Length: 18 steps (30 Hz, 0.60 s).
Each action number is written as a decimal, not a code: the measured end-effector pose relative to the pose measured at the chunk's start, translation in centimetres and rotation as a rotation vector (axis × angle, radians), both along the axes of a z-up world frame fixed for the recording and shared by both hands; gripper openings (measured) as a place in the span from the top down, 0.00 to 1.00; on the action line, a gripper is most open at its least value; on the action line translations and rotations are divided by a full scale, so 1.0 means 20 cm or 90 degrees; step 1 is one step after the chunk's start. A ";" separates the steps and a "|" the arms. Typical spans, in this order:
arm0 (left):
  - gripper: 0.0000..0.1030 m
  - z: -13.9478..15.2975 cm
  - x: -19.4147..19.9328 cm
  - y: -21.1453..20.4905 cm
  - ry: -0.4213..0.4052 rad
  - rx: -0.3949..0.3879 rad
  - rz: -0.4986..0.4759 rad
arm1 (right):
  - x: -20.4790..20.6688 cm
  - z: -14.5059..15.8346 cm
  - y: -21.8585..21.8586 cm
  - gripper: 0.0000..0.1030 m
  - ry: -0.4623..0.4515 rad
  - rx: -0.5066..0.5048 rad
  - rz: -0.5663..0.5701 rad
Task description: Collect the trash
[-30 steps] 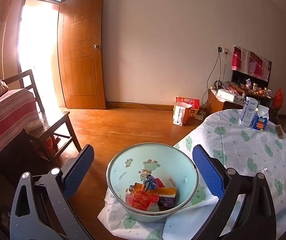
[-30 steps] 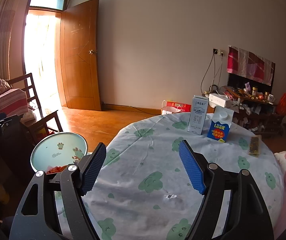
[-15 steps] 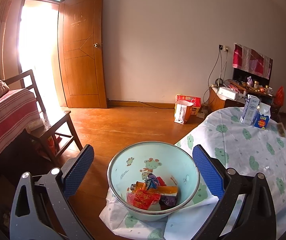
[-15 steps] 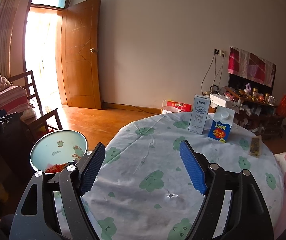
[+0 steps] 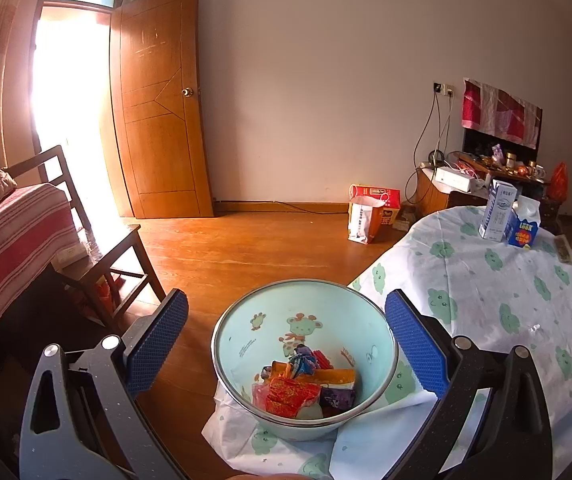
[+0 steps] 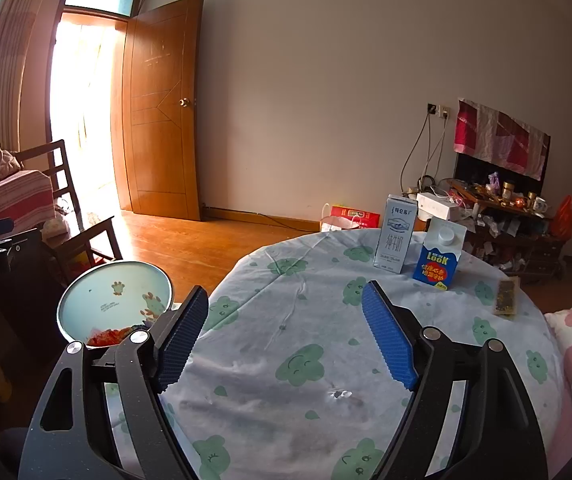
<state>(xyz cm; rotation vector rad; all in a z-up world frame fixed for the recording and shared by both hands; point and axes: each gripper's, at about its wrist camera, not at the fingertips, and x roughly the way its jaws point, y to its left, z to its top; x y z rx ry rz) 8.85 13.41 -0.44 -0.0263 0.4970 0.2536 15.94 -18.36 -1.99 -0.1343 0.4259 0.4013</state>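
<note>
At the left edge of the cloth-covered surface [image 6: 309, 344], the enamel bowl [image 5: 305, 320] sits with crumpled wrappers [image 5: 305, 388] already gathered in its bottom, framed by the left hand-held gripper [image 5: 286, 340], whose jaws stand wide apart around the bowl without touching it. To the right, the right hand-held gripper [image 6: 286, 340] hovers over bare cloth; its jaws have just been opening a little further, with nothing between them. Beyond it stand a white milk carton [image 6: 395, 234] and a blue carton [image 6: 439, 258], and near the far right edge lies a dark wrapper [image 6: 506, 299], likely the next trash to collect.
</note>
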 end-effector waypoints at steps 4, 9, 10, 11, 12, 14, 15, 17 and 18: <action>0.06 0.00 0.00 0.00 -0.005 0.000 -0.001 | 0.00 0.00 0.00 0.23 -0.002 0.000 0.000; 0.06 0.00 -0.01 -0.03 -0.009 0.012 -0.004 | 0.01 0.00 -0.01 0.22 -0.003 -0.001 0.001; 0.06 0.00 -0.01 -0.03 -0.008 0.010 -0.006 | 0.00 0.00 -0.01 0.22 -0.001 0.000 0.001; 0.06 0.00 0.00 -0.03 -0.006 0.008 -0.007 | 0.00 0.00 0.00 0.22 -0.002 0.000 0.001; 0.06 0.00 0.00 -0.02 -0.003 0.005 -0.007 | 0.00 0.00 -0.01 0.22 0.000 -0.001 0.001; 0.06 0.00 0.00 -0.01 0.001 -0.004 -0.009 | 0.01 0.00 -0.01 0.21 0.001 -0.002 -0.001; 0.06 -0.01 0.01 -0.01 0.003 -0.007 -0.009 | 0.01 0.00 -0.01 0.20 0.003 -0.004 -0.003; 0.06 -0.02 0.01 -0.01 0.006 -0.011 -0.009 | 0.03 -0.01 -0.02 0.20 0.006 -0.007 -0.006; 0.06 -0.02 0.01 -0.01 0.007 -0.011 -0.006 | 0.03 -0.02 -0.02 0.19 0.009 -0.009 -0.008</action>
